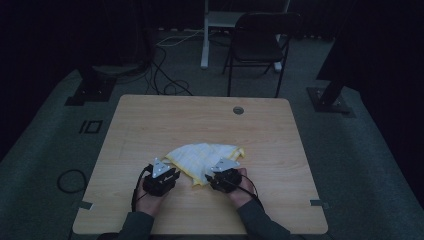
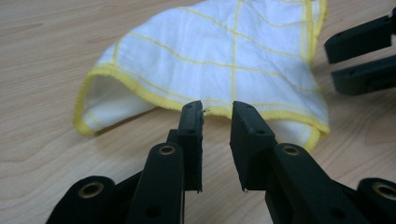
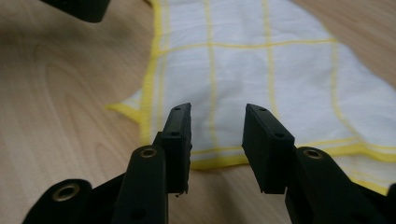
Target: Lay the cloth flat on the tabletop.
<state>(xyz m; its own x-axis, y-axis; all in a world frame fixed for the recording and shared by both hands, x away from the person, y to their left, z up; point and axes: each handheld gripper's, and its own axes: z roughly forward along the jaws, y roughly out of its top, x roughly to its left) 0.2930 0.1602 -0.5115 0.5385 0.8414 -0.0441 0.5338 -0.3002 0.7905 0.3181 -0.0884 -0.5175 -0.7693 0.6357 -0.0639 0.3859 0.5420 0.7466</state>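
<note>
Cloth: we see a white cloth with yellow grid lines and a yellow hem (image 1: 202,159) lying crumpled on the desk (image 1: 150,125), a little nearer than its middle.
Cloth edges: in the left gripper view the hem (image 2: 140,95) runs in a curve across the near side, with one fold lifted into a small pocket at the left; in the right gripper view the near hem (image 3: 224,161) lies flat on the wood.
Left gripper: we hold the left gripper (image 1: 172,172) at the cloth's near-left edge, low over the desk.
Left fingers: spread with a narrow gap, nothing between them; the fingertips (image 2: 192,116) reach just to the hem, and we cannot tell whether they touch it.
Right gripper: the right gripper (image 1: 214,176) sits at the cloth's near-right edge; its dark fingers also appear at the right edge of the left gripper view.
Right fingers: spread, a wider gap, with the hem beyond the gap and the pads (image 3: 180,126) not pressing on it.
Open room: bare wood lies to the left, right and far side of the cloth, up to the round cable port (image 1: 238,110) near the far edge.
Beyond the desk: a black folding chair (image 1: 260,42) stands well apart on the floor.
</note>
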